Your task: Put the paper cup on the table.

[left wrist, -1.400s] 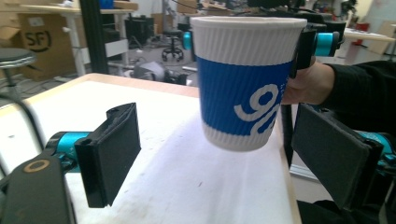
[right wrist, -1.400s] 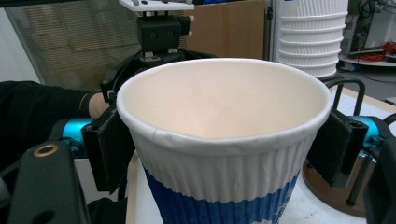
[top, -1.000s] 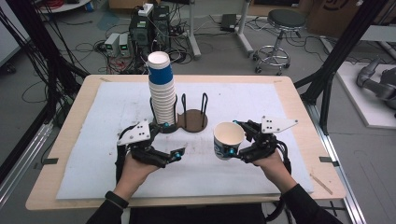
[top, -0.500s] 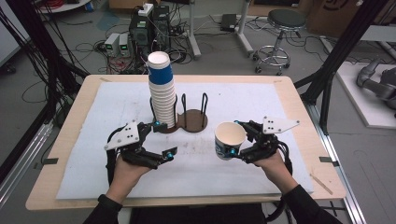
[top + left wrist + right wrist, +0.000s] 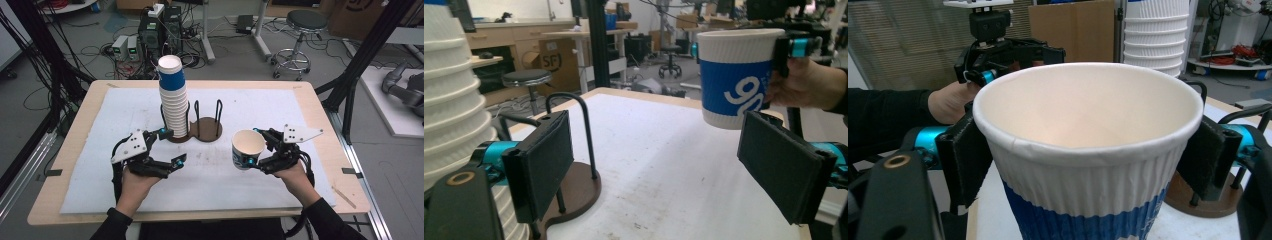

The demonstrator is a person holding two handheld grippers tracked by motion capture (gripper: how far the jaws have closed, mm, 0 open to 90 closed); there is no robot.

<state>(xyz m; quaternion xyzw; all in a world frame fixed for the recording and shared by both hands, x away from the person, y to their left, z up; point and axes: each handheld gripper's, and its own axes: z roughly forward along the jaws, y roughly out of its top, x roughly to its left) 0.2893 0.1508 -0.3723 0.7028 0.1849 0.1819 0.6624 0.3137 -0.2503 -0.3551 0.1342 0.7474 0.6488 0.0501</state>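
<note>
On the right half of the table, the right gripper (image 5: 248, 149) grasps a ribbed white paper cup with a blue band (image 5: 247, 148), its black padded jaws pressed against opposite sides of the cup's wall just below the rolled rim. The cup is held upright and clear of the table, mouth open upward; in the right gripper view its pale, smooth inside contrasts with the corrugated outer sleeve (image 5: 1088, 165). The left gripper (image 5: 172, 146) sits at the near left with its jaws spread and nothing between them; the far jaw lies just beside the base of a tall stack of ribbed white paper cups (image 5: 173, 100), whose top cup carries the same blue band. The stack stands in the left bay of a dark brown round-based holder with thin black wire loops (image 5: 206, 127); its right bay stands free. Between the two grippers lies a broad stretch of white, slightly scuffed matte sheet (image 5: 260, 105), which covers most of the light wooden tabletop (image 5: 320, 107), leaving a bare wood margin along all edges. The held cup hangs well inside the sheet, near the table's front right, well apart from the holder.
</note>
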